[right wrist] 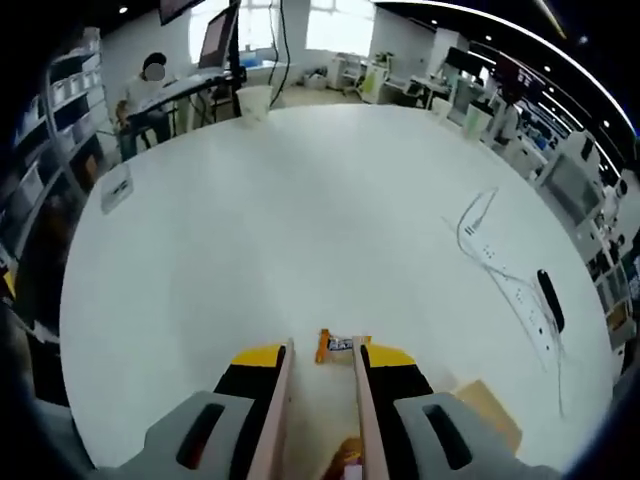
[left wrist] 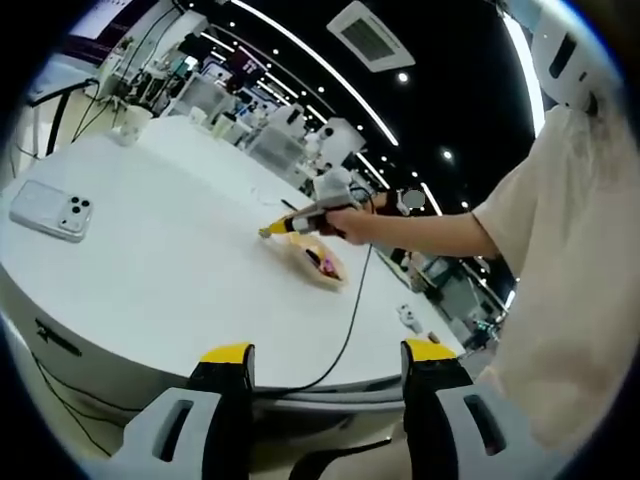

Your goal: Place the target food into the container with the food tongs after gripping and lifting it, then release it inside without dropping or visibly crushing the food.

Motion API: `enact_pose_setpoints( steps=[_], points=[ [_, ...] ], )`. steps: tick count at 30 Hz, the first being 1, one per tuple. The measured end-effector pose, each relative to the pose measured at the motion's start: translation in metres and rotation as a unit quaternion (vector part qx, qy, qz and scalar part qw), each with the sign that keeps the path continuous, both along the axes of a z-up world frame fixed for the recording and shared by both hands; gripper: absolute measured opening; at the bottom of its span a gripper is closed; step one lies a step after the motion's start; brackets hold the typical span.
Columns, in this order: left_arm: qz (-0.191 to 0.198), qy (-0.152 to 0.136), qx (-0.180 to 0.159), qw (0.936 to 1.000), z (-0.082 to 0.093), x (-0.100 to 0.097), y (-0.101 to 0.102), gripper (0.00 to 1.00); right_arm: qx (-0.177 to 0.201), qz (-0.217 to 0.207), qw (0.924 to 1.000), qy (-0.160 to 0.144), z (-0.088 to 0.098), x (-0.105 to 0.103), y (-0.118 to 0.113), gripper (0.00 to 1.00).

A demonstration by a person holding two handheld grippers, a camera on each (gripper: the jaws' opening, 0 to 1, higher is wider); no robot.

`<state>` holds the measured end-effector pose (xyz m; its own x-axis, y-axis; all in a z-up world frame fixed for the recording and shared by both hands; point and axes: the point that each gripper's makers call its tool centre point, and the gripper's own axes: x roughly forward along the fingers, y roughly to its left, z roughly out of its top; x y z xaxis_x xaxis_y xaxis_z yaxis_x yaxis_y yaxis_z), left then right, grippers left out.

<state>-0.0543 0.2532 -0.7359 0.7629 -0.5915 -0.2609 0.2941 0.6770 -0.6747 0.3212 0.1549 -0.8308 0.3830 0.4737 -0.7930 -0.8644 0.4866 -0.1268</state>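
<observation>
Left view off-table, facing inward; right view low above shared white table [left wrist: 150, 270].

White desk [right wrist: 300, 230]. Both the left gripper [left wrist: 326, 365] and the right gripper [right wrist: 320, 362] are grey with yellow tips. Pale pink tongs [right wrist: 318, 410] run between the right gripper's jaws; just ahead of them lies an orange food packet [right wrist: 334, 345].

Left tool [left wrist: 325, 362] agape; right tool [right wrist: 320, 352] clamped

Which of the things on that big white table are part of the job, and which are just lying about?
Part of the job:
- food tongs, held in the right hand-held gripper
- orange wrapped snack at the tong tips
- tan container

Just lying about:
- smartphone
- power strip and its cable
- black marker-like object
- paper cup
</observation>
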Motion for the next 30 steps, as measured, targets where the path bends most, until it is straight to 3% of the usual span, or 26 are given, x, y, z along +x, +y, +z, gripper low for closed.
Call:
enact_pose_setpoints(
  steps=[4,5,7,20,30],
  points=[
    [-0.001,0.002,-0.001,1.0,-0.001,0.0,-0.001,0.58,0.01,-0.027,0.9996,0.0,0.001,0.007,-0.001,0.29],
    [-0.004,0.001,0.0,1.0,-0.001,0.001,-0.003,0.58,0.022,-0.036,0.999,-0.013,0.003,0.01,0.001,0.29],
    [-0.006,0.0,-0.001,1.0,0.0,0.002,-0.004,0.58,0.024,-0.046,0.9987,-0.005,0.0,0.011,0.001,0.29],
    [-0.01,0.005,-0.014,0.9998,0.0,0.0,-0.015,0.57,0.021,-0.054,0.9983,0.009,-0.013,0.012,0.0,0.28],
    [-0.012,0.004,-0.01,0.9999,-0.001,0.001,-0.012,0.56,0.029,-0.073,0.9968,0.016,-0.016,0.011,-0.003,0.28]
  ],
)
